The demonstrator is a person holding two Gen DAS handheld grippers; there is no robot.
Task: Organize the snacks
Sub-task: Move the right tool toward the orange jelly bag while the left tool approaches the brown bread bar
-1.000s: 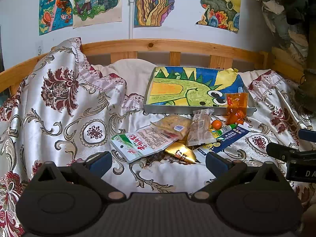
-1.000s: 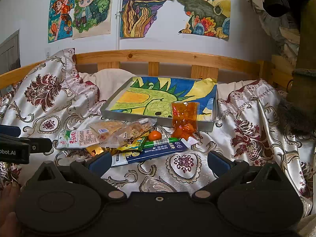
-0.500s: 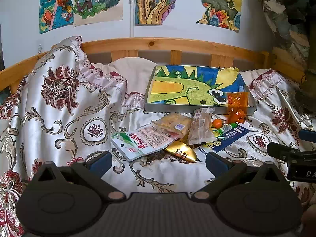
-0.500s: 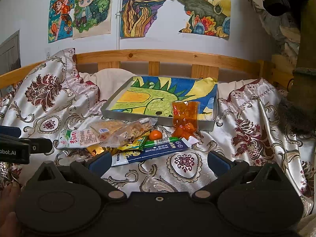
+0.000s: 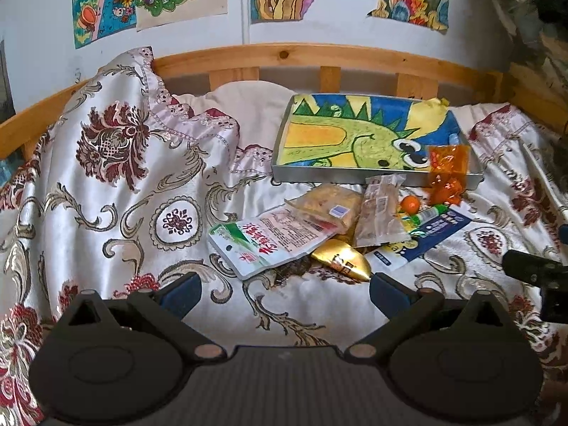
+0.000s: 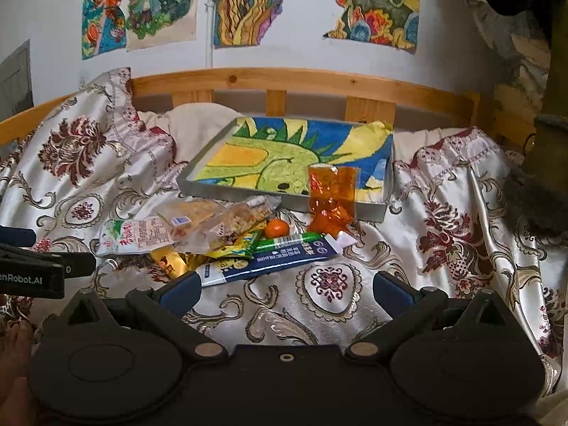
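Little change is seen since 1 second ago: the left gripper [image 5: 284, 289] has been tipped slightly downward, while the right gripper [image 6: 285, 289] is held as before. Both are spread wide with nothing gripped. The snacks [image 5: 340, 227] are heaped on the bedspread [image 5: 117, 191] just before the tray [image 5: 355, 177], an orange packet [image 6: 332, 200] leaned against its rim.
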